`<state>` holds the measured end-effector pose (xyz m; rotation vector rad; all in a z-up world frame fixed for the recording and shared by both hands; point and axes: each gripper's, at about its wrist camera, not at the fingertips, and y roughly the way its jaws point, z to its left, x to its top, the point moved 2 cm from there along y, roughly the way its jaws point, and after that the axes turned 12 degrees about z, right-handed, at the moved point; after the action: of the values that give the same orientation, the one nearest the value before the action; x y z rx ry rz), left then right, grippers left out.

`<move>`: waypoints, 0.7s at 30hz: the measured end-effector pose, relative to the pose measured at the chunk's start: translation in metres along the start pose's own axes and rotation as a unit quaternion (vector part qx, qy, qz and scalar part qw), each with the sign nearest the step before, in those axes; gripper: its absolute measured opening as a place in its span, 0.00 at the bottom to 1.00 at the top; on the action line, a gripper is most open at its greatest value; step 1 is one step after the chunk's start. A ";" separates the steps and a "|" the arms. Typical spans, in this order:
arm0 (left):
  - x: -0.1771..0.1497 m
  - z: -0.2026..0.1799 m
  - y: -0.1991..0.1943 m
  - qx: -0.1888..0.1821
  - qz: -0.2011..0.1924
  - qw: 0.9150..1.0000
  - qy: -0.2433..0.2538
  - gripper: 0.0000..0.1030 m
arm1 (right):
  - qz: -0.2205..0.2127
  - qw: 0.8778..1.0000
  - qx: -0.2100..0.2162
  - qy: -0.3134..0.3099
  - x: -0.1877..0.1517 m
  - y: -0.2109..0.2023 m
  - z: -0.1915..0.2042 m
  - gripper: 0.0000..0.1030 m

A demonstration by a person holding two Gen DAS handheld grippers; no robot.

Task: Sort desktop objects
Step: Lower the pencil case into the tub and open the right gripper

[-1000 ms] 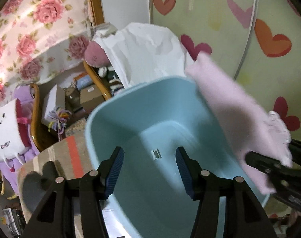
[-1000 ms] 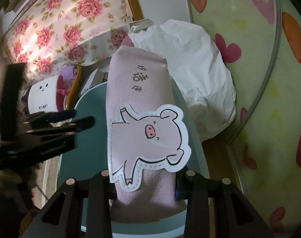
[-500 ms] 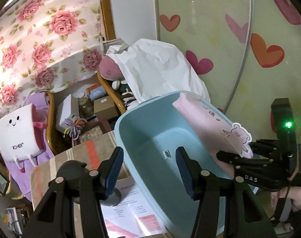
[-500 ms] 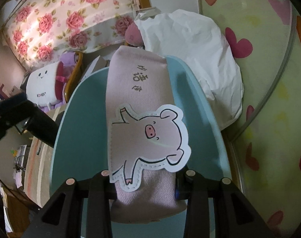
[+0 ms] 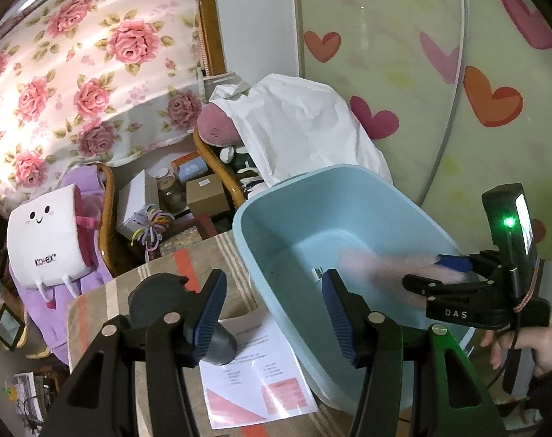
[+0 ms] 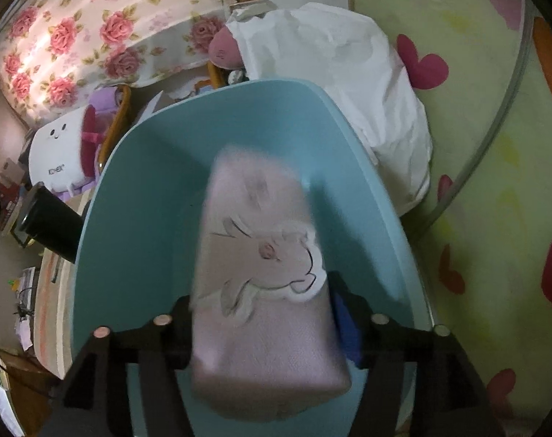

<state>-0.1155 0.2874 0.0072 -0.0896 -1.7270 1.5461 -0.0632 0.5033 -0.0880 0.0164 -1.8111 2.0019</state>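
A pink pencil case point(image 6: 261, 218) with a pig patch hangs blurred inside the light blue basin point(image 6: 148, 218), between the jaws of my right gripper point(image 6: 261, 309). Those jaws are opening and the blue right pad point(image 6: 343, 327) stands off the case's side. From the left wrist view the case point(image 5: 370, 266) is a pink smear low in the basin point(image 5: 312, 211), just off the right gripper point(image 5: 432, 273). My left gripper point(image 5: 274, 313) hovers open and empty over the basin's near left rim.
A dark grey tumbler point(image 5: 159, 298) stands on the striped tablecloth left of the basin, partly behind my left finger. A printed sheet point(image 5: 254, 364) lies beside it. A white bag point(image 5: 305, 127) and a chair with clutter sit behind the basin.
The right gripper sank into the basin and its jaws spread; the case, sharp and clamped before, now blurs and slips down. The left gripper pulled back and up from the basin.
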 end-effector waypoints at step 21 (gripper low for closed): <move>-0.034 0.016 -0.096 0.005 -0.037 0.999 0.006 0.57 | -0.062 0.997 -0.010 -0.034 -0.038 -0.139 0.053 0.86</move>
<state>-0.0597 0.2323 0.0738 -0.0284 -1.6943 1.4979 0.0015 0.4472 0.0396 0.1868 -1.8252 1.9180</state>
